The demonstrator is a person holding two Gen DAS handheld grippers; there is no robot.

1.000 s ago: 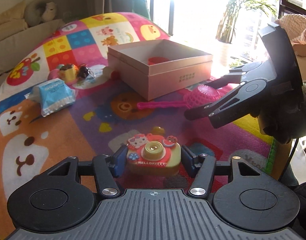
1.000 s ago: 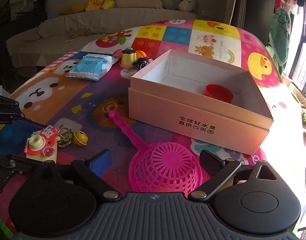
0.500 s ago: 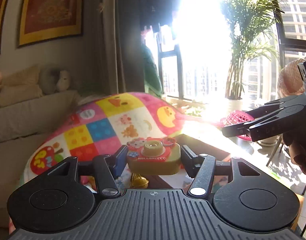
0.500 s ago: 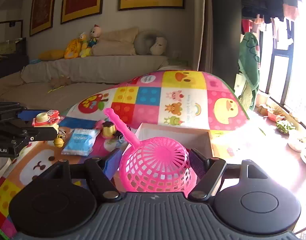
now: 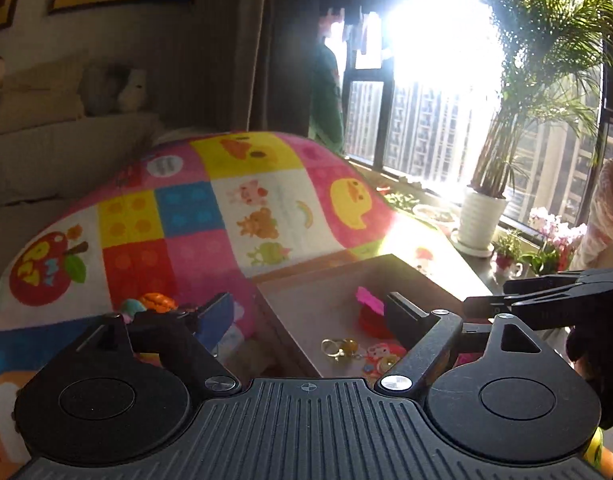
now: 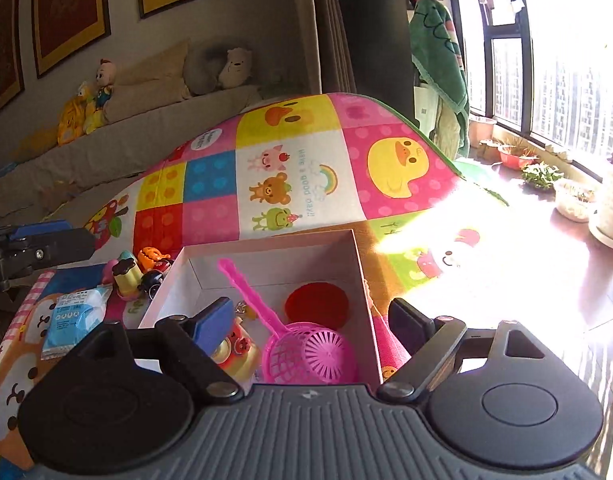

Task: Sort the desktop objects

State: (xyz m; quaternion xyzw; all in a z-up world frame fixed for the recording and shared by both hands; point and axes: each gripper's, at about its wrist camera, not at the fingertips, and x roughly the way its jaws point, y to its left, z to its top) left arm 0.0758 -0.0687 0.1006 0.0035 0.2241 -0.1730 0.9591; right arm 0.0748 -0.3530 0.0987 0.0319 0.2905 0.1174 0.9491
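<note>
The pink cardboard box (image 6: 273, 261) sits on the colourful play mat (image 6: 210, 184). Inside it lie the pink strainer (image 6: 306, 354), a red lid (image 6: 317, 303) and the Hello Kitty camera toy (image 6: 235, 354). My right gripper (image 6: 310, 322) hovers over the box's near edge, its jaws opening with nothing between the pads. In the left wrist view my left gripper (image 5: 308, 312) also hangs above the box (image 5: 322, 270), jaws opening and empty. Below it lie the camera toy (image 5: 382, 356) and its key ring with bell (image 5: 340, 348). The right gripper (image 5: 546, 300) shows at that view's right.
Left of the box lie a blue wipes packet (image 6: 74, 316), a pudding toy (image 6: 126, 276), an orange toy (image 6: 152, 258) and a small black toy (image 6: 152, 280). The left gripper (image 6: 38, 248) reaches in from the left. Potted plants (image 5: 482, 216) stand by the window.
Both grippers came over the box and spread their jaws. The camera toy left the left gripper and the strainer left the right one; both now lie in the box.
</note>
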